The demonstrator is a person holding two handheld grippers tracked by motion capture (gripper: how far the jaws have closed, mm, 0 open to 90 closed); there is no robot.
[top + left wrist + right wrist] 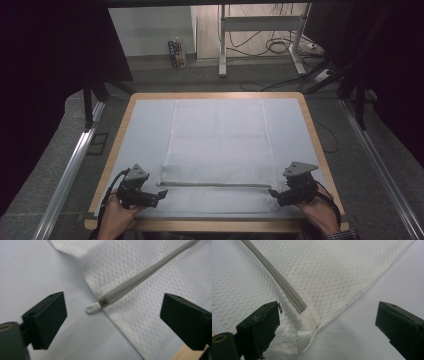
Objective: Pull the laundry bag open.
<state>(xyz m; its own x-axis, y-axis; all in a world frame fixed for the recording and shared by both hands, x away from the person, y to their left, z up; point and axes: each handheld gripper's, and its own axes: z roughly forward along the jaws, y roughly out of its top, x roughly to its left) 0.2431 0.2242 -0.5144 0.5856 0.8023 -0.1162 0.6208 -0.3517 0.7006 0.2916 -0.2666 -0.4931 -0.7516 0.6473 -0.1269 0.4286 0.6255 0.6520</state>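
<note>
Both your left claw [161,194] and right claw [272,192] gape released, so pinch that light, floppy white mesh zippered bag [218,145] by its stiffer grey zipper [215,185] ends.

1. Two black jaws of the left gripper [112,325] stand wide apart, holding nothing.
2. Between them lies a white mesh bag [140,277] on a pale cloth [30,270].
3. A grey zipper [140,278] (white pull tab [93,308] at its near end) runs diagonally away.

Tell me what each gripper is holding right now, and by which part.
Nothing is held. The left gripper and right gripper both stand open, one at each end of the zipper on the white mesh bag.
</note>
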